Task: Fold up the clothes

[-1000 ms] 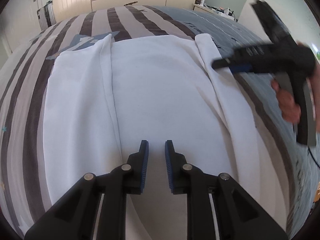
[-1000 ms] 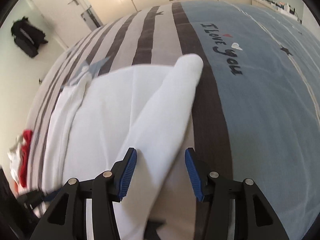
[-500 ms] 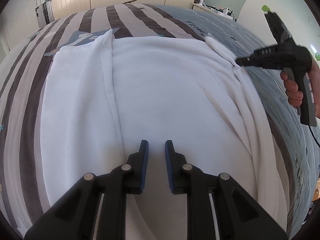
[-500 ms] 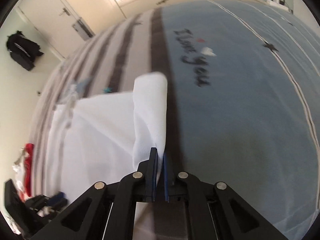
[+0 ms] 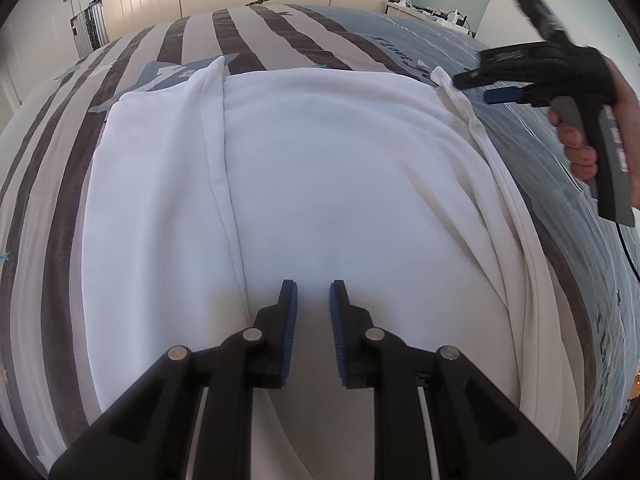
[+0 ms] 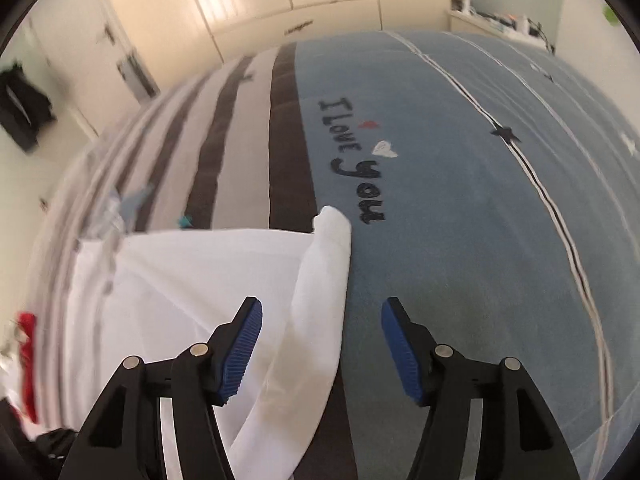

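Bedcover [image 6: 460,240], blue part: dark script "I Love You" [image 6: 352,160] in the right wrist view, with a small red heart [image 6: 370,123] above "Love" and a white heart [image 6: 385,148] next to it. Left wrist view: the same script shows at the far edge, too small to read. A large "1" [image 5: 170,74] sits in a blue star on the striped part.

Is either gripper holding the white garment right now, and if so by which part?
Nothing is held. The right gripper has its jaws opening, with the white garment's folded side strip lying loose between them. The left gripper hovers over the cloth with nothing between its jaws.
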Demonstrator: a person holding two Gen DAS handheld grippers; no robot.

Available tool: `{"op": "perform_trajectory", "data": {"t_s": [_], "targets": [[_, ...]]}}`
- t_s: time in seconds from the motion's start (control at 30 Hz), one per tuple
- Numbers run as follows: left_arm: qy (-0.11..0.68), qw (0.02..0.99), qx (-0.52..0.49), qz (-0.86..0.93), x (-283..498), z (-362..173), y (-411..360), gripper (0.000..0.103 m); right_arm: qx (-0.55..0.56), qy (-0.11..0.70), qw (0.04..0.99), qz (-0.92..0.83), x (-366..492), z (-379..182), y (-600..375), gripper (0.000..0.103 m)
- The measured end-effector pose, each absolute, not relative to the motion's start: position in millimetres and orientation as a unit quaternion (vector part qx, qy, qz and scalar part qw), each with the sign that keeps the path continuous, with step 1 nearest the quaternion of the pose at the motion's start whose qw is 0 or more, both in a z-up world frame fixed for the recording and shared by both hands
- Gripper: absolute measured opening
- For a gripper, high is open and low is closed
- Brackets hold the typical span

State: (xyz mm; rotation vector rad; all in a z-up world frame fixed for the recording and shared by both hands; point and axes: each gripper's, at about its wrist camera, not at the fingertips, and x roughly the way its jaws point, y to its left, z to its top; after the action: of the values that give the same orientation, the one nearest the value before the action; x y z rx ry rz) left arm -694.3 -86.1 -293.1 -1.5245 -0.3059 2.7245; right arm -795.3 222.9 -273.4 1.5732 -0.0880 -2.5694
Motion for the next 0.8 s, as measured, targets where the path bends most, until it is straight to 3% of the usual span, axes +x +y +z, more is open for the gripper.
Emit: {"op": "perform_trajectory", "data": {"t_s": [0.03,0.1,0.13,0.17,0.4,0.8], "targets": [[-0.098,0.002,-0.486,0.868,-694.2,-292.6,-86.7,0.014,0.531,-0.014,0.058,-0.846,-800.5,-278.5,216.3,0.057],[-0.102,0.002,-0.485,0.868,-693.7,-290.9,-87.9,0.014,0.548,0.013,0.055,-0.835,-813.3,-291.0,202.2,0.038],[-0.104,0.002,-0.484,0.869,-693.3,-289.8,-88.5,0.014,0.552,0.022,0.053,-0.832,-815.0,-294.0,200.0,0.017],[-0.105,0.002,-0.483,0.87,-692.5,-288.1,-89.5,0.014,0.555,0.031,0.05,-0.83,-816.8,-297.0,197.8,0.006],[-0.132,-0.008,-0.461,0.877,-678.8,-269.6,-109.2,0.014,0.511,-0.028,0.086,-0.855,-823.5,-258.5,205.4,0.005],[-0.158,-0.03,-0.456,0.876,-655.6,-258.7,-149.0,0.014,0.497,0.035,0.176,-0.849,-824.5,-223.2,61.5,0.005]]}}
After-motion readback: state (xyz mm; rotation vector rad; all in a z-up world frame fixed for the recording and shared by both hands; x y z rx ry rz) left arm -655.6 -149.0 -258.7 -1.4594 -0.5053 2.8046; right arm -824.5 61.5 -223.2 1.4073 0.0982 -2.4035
